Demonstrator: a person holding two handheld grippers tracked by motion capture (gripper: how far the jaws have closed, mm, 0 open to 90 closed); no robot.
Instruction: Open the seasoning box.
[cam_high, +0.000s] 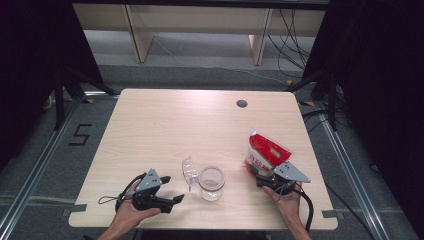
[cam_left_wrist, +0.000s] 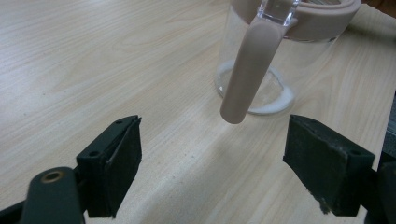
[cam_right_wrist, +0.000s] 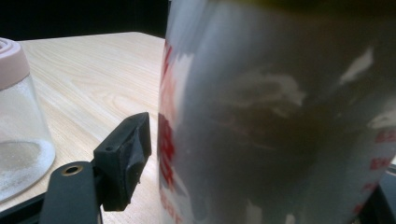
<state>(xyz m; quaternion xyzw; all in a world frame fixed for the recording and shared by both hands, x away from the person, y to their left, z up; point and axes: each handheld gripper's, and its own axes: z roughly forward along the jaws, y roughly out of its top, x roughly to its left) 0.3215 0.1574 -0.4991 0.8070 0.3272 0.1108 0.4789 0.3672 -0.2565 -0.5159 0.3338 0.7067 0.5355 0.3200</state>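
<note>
High view: the left gripper (cam_high: 172, 189) lies low near the table's (cam_high: 150, 130) front edge, held in the left hand (cam_high: 131, 209), its jaws spread apart and pointing right toward the jar (cam_high: 211, 183). Nothing sits between them. From the left gripper view the two black pads (cam_left_wrist: 116, 163) stand wide on either side of bare wood, and the jar (cam_left_wrist: 275, 56) stands just ahead, clear glass with a pinkish rim and a pinkish clasp (cam_left_wrist: 250, 70) hanging down its near side. A little white powder lies at its bottom. The jar's clear lid (cam_high: 189, 170) is flipped open to the left of its mouth.

To the right, the right gripper (cam_high: 260, 176), held in the right hand (cam_high: 286, 197), clamps the lower part of a red and white pouch (cam_high: 265, 152), which stands upright with its top corner tilted left. In the right gripper view the pouch (cam_right_wrist: 280, 116) presses close against the left pad (cam_right_wrist: 126, 154), and the jar (cam_right_wrist: 18, 116) shows at the left edge, apart from the pouch.
</note>
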